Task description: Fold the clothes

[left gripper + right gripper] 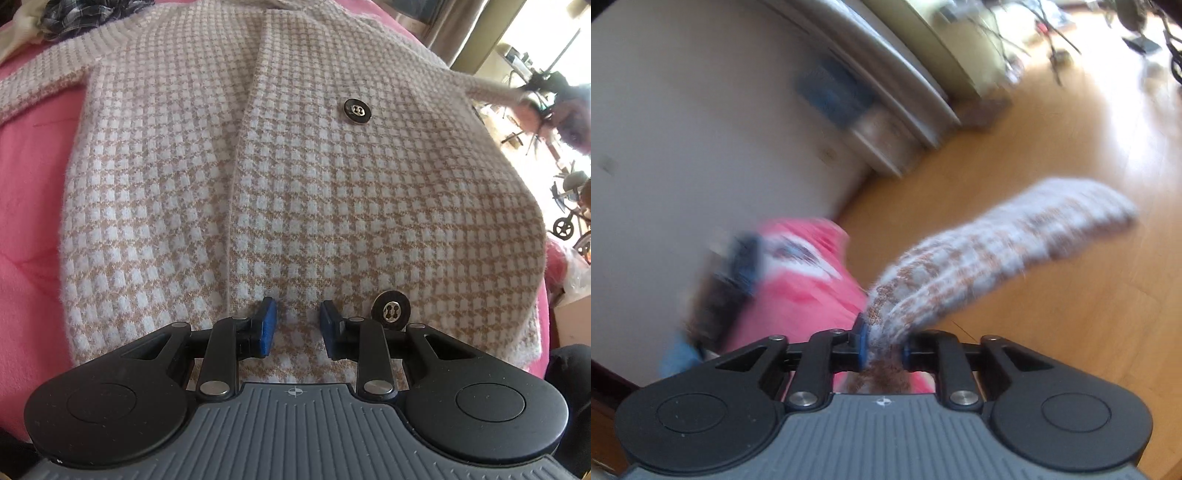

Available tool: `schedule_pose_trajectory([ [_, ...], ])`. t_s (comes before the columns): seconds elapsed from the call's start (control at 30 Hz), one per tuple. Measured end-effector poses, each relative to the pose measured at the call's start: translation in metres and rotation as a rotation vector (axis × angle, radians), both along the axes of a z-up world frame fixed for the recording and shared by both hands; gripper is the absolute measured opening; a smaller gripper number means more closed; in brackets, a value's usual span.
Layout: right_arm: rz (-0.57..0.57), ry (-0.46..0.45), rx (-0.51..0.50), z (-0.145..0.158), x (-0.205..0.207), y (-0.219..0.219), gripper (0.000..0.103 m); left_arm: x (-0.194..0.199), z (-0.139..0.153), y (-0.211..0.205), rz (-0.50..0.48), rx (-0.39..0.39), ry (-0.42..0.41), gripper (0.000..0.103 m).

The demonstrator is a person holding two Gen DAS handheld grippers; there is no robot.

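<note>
We see the houndstooth cardigan (295, 166) spread flat on the pink bedcover (33, 177), two dark buttons (357, 110) on its front. Our left gripper (297, 325) sits at the cardigan's hem, jaws slightly apart with knit between them; whether they pinch it we cannot tell. Our right gripper (882, 349) has its jaws pinching the cardigan's sleeve (997, 240), lifted over the wooden floor (1052, 350).
</note>
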State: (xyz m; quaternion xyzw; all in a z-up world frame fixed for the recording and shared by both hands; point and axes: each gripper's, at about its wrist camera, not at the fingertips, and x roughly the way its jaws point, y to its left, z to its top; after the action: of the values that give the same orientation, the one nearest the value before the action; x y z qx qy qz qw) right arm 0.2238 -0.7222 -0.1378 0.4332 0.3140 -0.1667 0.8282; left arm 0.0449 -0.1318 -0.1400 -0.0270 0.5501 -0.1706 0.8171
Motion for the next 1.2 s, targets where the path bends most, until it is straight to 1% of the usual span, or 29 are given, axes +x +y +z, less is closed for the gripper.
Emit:
schedule_pose_trajectory([
  [0.03, -0.026, 0.066, 0.015, -0.014, -0.001, -0.002, 0.035, 0.000, 0.000, 0.000, -0.001, -0.003, 0.001, 0.027],
  [0.07, -0.041, 0.110, 0.034, -0.026, -0.004, -0.004, 0.039, 0.000, 0.000, 0.001, -0.001, -0.006, 0.002, 0.027],
  [0.1, -0.052, 0.140, 0.057, -0.036, -0.011, -0.005, 0.039, -0.001, 0.000, 0.001, -0.002, -0.008, 0.001, 0.027],
  [0.17, -0.059, 0.143, 0.112, -0.050, -0.033, -0.006, 0.039, -0.003, 0.000, 0.002, -0.002, -0.014, -0.002, 0.027],
  [0.2, -0.047, 0.131, 0.132, -0.051, -0.048, -0.004, 0.039, -0.005, 0.000, 0.002, -0.001, -0.018, -0.007, 0.027],
  [0.27, 0.010, 0.094, 0.150, -0.045, -0.081, 0.008, 0.039, -0.009, 0.002, 0.003, 0.004, -0.027, -0.016, 0.027],
  [0.33, 0.134, 0.051, 0.131, -0.026, -0.113, 0.034, 0.039, -0.011, 0.003, 0.005, 0.010, -0.036, -0.025, 0.027],
  [0.43, 0.368, -0.039, 0.108, 0.005, -0.166, 0.088, 0.040, -0.011, 0.001, 0.005, 0.016, -0.049, -0.033, 0.027],
  [0.53, 0.565, -0.067, 0.098, 0.022, -0.213, 0.149, 0.048, -0.014, 0.001, 0.008, 0.022, -0.061, -0.053, 0.027],
  [0.57, 0.610, -0.071, 0.071, 0.027, -0.224, 0.167, 0.051, -0.017, 0.001, 0.009, 0.023, -0.063, -0.064, 0.027],
  [0.6, 0.653, -0.068, 0.034, 0.030, -0.234, 0.185, 0.052, -0.019, 0.000, 0.009, 0.024, -0.064, -0.075, 0.027],
  [0.7, 0.763, -0.017, -0.151, 0.030, -0.254, 0.239, 0.054, -0.027, -0.001, 0.009, 0.028, -0.074, -0.117, 0.027],
  [0.77, 0.807, 0.026, -0.242, 0.022, -0.268, 0.261, 0.055, -0.032, -0.002, 0.011, 0.032, -0.082, -0.143, 0.028],
  [0.8, 0.826, 0.052, -0.273, 0.015, -0.282, 0.265, 0.055, -0.034, -0.003, 0.012, 0.033, -0.086, -0.152, 0.028],
  [0.87, 0.832, 0.097, -0.318, 0.001, -0.300, 0.275, 0.054, -0.036, -0.004, 0.012, 0.034, -0.092, -0.164, 0.028],
  [0.93, 0.799, 0.101, -0.334, -0.003, -0.307, 0.279, 0.051, -0.037, -0.004, 0.013, 0.040, -0.101, -0.164, 0.027],
  [0.97, 0.763, 0.097, -0.311, -0.003, -0.307, 0.278, 0.037, -0.037, -0.005, 0.014, 0.044, -0.106, -0.164, 0.027],
  [1.0, 0.734, 0.093, -0.280, -0.004, -0.307, 0.276, 0.020, -0.037, -0.005, 0.015, 0.048, -0.112, -0.165, 0.027],
  [1.1, 0.675, 0.085, -0.190, -0.003, -0.312, 0.268, 0.009, -0.037, -0.005, 0.015, 0.046, -0.120, -0.171, 0.028],
  [1.13, 0.644, 0.074, -0.158, 0.002, -0.316, 0.266, 0.009, -0.037, -0.004, 0.015, 0.045, -0.120, -0.171, 0.028],
  [1.2, 0.565, 0.003, -0.095, 0.023, -0.334, 0.261, 0.008, -0.037, -0.005, 0.016, 0.050, -0.128, -0.168, 0.028],
])
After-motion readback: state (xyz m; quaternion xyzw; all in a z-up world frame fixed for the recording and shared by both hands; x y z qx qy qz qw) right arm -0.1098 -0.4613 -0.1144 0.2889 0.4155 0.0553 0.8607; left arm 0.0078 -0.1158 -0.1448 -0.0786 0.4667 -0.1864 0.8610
